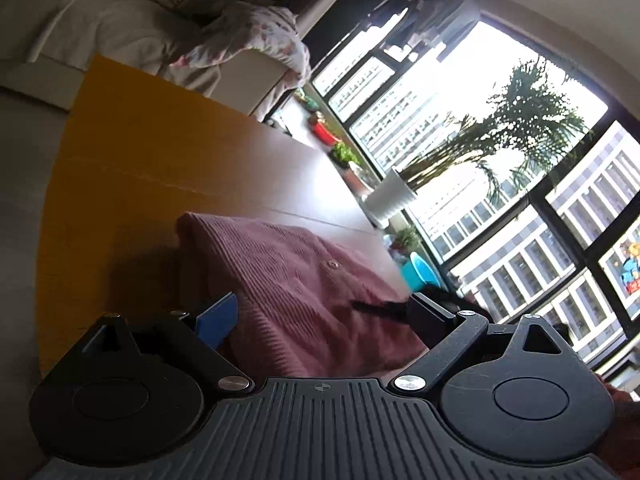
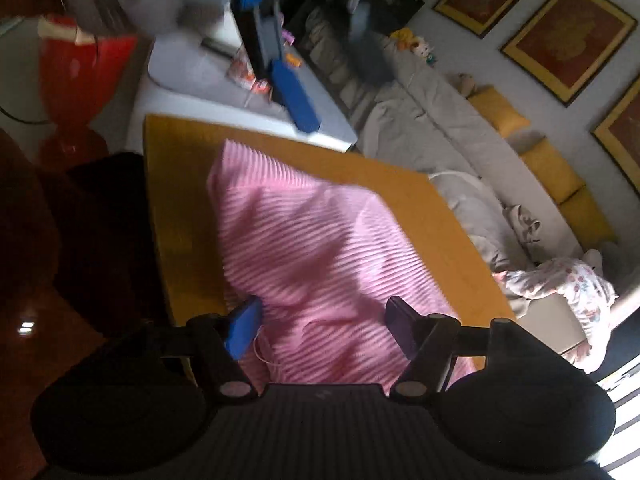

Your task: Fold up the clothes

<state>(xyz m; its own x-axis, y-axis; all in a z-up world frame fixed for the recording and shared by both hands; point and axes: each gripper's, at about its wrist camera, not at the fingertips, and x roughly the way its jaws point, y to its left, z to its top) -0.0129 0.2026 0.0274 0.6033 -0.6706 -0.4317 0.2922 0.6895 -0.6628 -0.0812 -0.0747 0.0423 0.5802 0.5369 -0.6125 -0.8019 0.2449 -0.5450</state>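
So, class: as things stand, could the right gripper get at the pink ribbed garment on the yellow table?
Probably yes. The right gripper is open, and the pink ribbed garment lies directly between and ahead of its fingers on the yellow table, with nothing in between.

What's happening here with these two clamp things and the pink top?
A person is folding a pink ribbed garment on a yellow table, with a two-finger gripper in each hand. Both the left gripper and the right gripper are open, fingers either side of the cloth, not clamped on it. The garment lies partly bunched. Other clothes lie on the sofa behind.
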